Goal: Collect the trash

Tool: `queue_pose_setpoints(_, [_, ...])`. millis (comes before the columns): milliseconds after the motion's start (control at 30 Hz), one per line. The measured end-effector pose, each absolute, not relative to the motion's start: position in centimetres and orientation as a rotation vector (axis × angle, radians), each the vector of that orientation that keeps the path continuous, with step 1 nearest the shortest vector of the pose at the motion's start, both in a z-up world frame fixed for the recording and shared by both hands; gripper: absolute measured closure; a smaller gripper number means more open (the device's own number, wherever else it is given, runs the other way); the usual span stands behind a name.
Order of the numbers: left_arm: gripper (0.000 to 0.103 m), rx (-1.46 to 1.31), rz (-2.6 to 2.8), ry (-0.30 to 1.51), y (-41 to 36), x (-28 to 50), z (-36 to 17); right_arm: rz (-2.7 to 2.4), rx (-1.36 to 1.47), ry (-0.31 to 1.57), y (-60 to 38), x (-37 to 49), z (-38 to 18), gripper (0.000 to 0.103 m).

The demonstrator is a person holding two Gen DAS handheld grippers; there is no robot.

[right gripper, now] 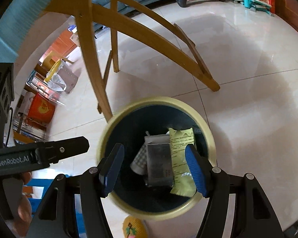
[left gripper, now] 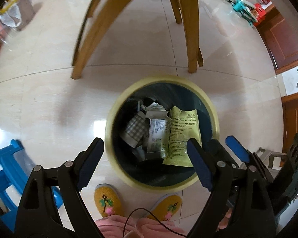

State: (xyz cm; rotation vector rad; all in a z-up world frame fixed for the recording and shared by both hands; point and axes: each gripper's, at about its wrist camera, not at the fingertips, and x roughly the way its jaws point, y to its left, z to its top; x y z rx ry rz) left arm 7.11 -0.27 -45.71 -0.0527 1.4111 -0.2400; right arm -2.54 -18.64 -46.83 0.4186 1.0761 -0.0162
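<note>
Pale glossy floor tiles fill both views, with the curved wooden legs of a chair standing just beyond a round waste bin with a cream-yellow rim and dark inside. Inside the bin lie a yellow-green printed foil sachet, a grey printed carton beside it and a checked paper cup on its side, over a few smaller scraps too dim to name.

Both grippers hang above the bin mouth. The left gripper has its blue pads wide apart with nothing between them; the right gripper is also parted and empty.

Risks, as I judge them: a low swing of either gripper could clip the light bin's rim and tip it. The two grippers sit close and could knock together. The person's yellow knitted slippers stand just beside the bin, so a step could nudge it.
</note>
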Motion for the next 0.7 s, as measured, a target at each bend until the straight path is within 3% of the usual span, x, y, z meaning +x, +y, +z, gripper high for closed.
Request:
queue_pose_setpoints(300, [0.02,-0.096,-0.171,1.385,1.5,4.7,-35.5,0.003,0.4,1.061,-17.7,-3.5,-35.4,0.038])
queue_pose_setpoints(700, [0.02,-0.093,-0.172,1.283,3.4,3.8,-17.5,0.022,0.364,1.033,-16.3,-3.8,-18.3,0.037])
